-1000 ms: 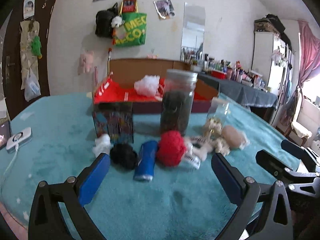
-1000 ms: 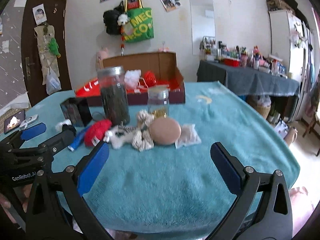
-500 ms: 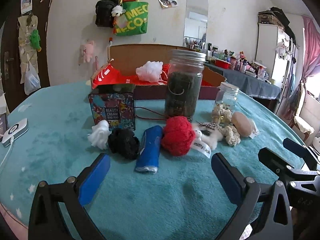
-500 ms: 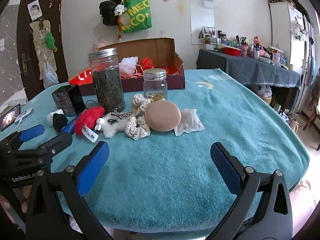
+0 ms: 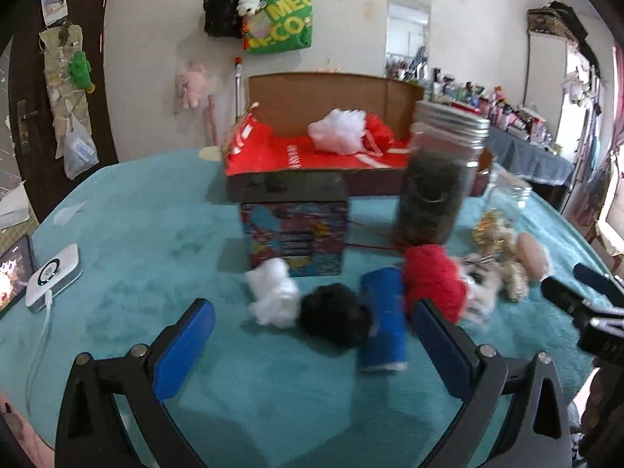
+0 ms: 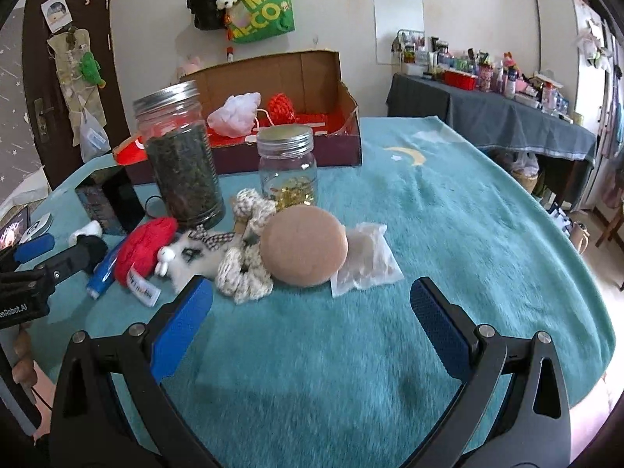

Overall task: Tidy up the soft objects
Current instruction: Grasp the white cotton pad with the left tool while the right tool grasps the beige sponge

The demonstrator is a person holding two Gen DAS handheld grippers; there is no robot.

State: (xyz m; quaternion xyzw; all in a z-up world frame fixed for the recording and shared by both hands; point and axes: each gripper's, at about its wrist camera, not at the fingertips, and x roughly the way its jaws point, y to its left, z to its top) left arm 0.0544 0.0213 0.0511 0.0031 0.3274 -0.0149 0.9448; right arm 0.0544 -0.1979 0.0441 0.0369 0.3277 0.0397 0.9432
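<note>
1. My left hand-held gripper [image 5: 312, 333] has its jaws wide apart and holds nothing. It hangs just short of a row of soft things on the teal surface [image 5: 136, 241]: a white puff [image 5: 273, 292], a black pompom [image 5: 335, 314], a blue roll [image 5: 382, 319] and a red yarn ball [image 5: 433, 277].
2. My right hand-held gripper [image 6: 312, 312] is likewise spread and empty, facing a tan round sponge [image 6: 304, 251], a cream crocheted scrunchie [image 6: 243, 273] and a small clear packet [image 6: 364, 259].
3. I judge all of these light and squashy. The pompom and sponge should be pinched across the middle so they compress rather than slip out. The packet looks slick and thin.
4. The cardboard box [image 6: 304, 74] behind already holds a pale mesh puff [image 6: 234, 113], so it is probably where they go.
5. Only the right view shows the small jar [image 6: 288, 163] sharply and the sponge touching the scrunchie. The left view is blurred there, but shows the patterned box [image 5: 296, 234] behind the white puff.
</note>
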